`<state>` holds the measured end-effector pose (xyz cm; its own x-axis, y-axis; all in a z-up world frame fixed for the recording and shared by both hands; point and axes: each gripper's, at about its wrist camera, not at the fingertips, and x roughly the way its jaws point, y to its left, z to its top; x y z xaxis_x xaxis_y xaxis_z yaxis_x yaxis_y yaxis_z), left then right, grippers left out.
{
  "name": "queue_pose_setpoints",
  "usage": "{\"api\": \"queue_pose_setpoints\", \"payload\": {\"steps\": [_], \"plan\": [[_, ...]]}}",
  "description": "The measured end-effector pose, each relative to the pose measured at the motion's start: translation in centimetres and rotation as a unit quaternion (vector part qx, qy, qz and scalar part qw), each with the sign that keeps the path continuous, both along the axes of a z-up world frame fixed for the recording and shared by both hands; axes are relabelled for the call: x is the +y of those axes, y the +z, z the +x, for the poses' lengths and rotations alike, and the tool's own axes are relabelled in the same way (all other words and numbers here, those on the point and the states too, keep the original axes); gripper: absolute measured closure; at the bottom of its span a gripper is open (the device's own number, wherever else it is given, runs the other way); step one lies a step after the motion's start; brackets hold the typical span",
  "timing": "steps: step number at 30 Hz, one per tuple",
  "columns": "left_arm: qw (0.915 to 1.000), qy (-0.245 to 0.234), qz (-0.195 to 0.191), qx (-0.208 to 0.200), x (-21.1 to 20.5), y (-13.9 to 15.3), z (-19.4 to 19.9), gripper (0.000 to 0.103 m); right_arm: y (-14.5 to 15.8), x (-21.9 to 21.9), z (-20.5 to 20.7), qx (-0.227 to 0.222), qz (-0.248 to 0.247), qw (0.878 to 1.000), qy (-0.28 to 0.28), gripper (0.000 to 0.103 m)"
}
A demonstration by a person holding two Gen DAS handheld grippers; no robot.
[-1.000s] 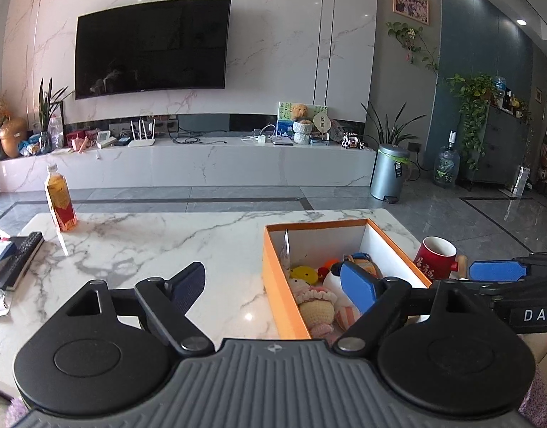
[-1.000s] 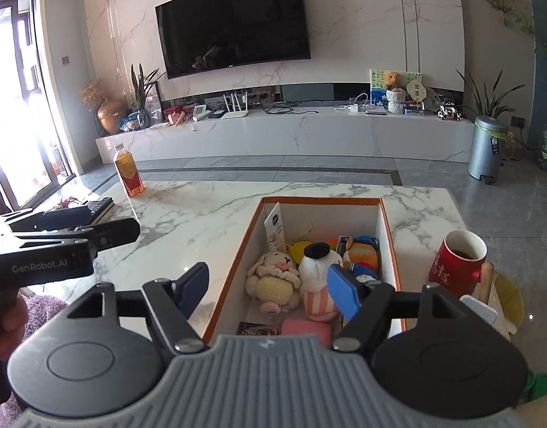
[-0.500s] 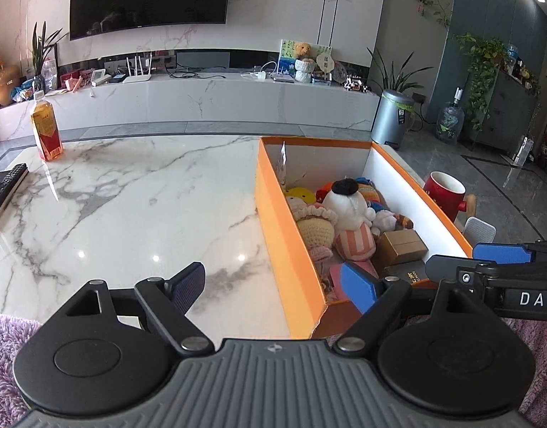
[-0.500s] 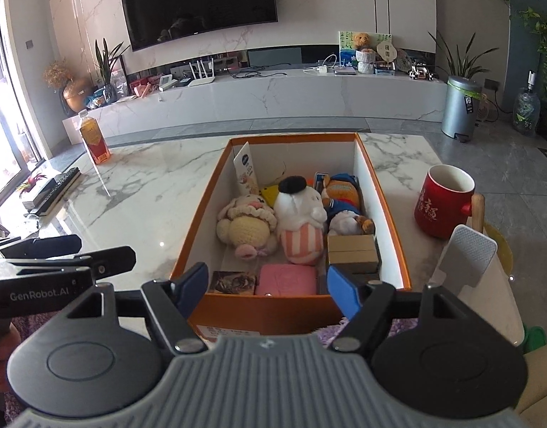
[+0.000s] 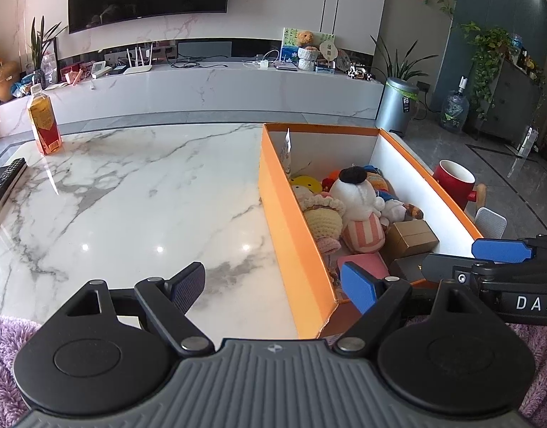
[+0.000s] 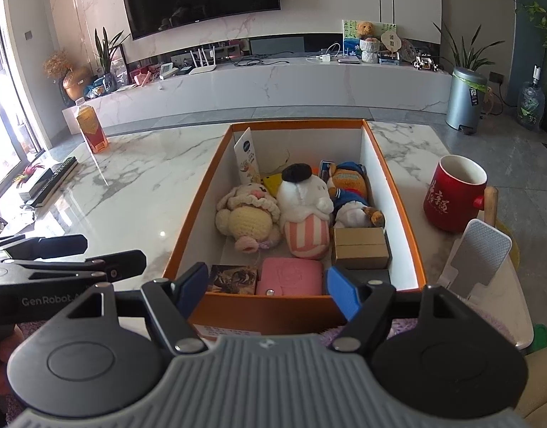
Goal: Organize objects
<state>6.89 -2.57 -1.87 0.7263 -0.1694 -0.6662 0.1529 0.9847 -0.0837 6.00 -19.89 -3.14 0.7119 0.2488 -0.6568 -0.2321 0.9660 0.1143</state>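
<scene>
**Now both grippers are hovering wide at the near end of the toy box**

Seen from the left wrist, the left gripper (image 5: 273,287) is standing with its jaws spread wide and nothing between them, straddling the near left corner of the orange box (image 5: 291,214). One finger is hanging over the marble table (image 5: 130,196), the other over the box's near end. Beside it, the right gripper (image 5: 487,260) is reaching in from the right edge. A bottle of orange drink (image 5: 44,121) is standing at the table's far left.

From the right wrist, the right gripper (image 6: 264,287) is likewise gaping wide and empty above the box's near wall (image 6: 266,308). Inside, a white plush (image 6: 303,207), a cream crocheted doll (image 6: 246,215), a brown carton (image 6: 360,248) and a pink case (image 6: 291,280) are lying packed together. A red mug (image 6: 453,192) is sitting on the table just right of the box.
</scene>
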Motion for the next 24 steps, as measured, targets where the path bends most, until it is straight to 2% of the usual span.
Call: {"api": "queue_pose_setpoints", "payload": {"steps": [24], "plan": [[0.9999,0.01,0.002,0.01,0.34,-0.06,-0.03,0.005,-0.41,0.5,-0.35,0.006,-0.005,1.0,0.008,0.028]]}}
